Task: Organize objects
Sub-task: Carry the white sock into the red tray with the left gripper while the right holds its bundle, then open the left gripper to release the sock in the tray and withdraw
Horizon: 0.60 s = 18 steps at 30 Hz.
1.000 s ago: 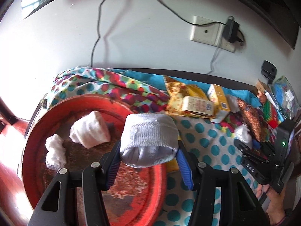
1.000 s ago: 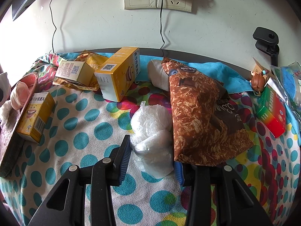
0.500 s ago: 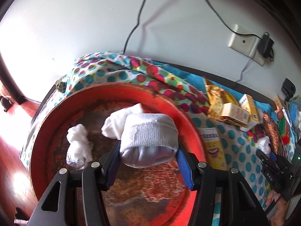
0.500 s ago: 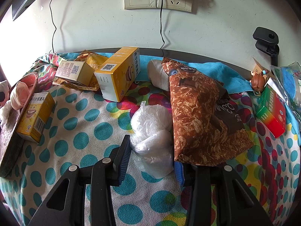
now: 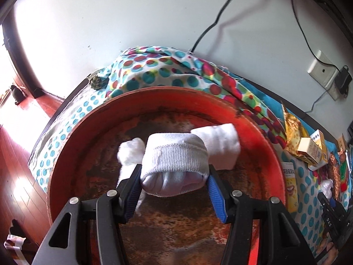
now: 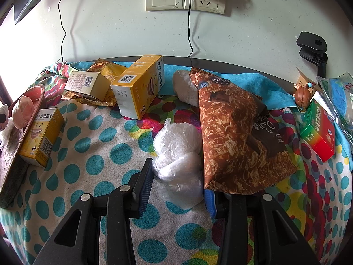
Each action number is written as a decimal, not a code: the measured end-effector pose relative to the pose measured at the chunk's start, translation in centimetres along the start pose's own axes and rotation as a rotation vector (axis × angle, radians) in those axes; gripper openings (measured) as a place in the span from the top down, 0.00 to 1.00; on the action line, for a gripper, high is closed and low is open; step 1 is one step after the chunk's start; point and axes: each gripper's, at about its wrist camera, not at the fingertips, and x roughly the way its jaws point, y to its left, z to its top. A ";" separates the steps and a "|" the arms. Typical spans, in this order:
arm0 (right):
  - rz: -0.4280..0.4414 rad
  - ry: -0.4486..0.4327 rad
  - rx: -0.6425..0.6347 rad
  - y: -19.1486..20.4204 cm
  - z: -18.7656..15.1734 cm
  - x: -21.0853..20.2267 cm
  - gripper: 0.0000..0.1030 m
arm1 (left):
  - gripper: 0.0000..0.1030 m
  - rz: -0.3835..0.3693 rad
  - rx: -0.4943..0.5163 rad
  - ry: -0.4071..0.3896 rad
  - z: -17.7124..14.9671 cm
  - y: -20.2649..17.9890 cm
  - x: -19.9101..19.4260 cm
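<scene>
The left tool is clenched on a rolled white sock, its blue pads pressing both ends of the bundle. It holds the sock over the middle of a round red tray with a rusty floor. Whether the sock touches that floor cannot be told. Just beyond the tool, to its right, lies another rolled white sock, and beyond to its left a small white wad. The soft white things seem to be gathered in this tray, so the held sock probably belongs beside them and is about ready to be let go.

The right tool sits low over the dotted cloth that covers the surface. A crumpled clear plastic bag lies between its pads. The left pad touches the bag's edge, but the right pad is half hidden under a brown snack bag, so I cannot tell whether the bag is gripped. Further ahead to the left stand yellow boxes, not yet sorted.
</scene>
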 end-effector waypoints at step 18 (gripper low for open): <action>0.000 0.001 -0.002 -0.2 0.1 0.0 0.60 | 0.45 0.025 -0.054 0.010 0.2 3.2 0.6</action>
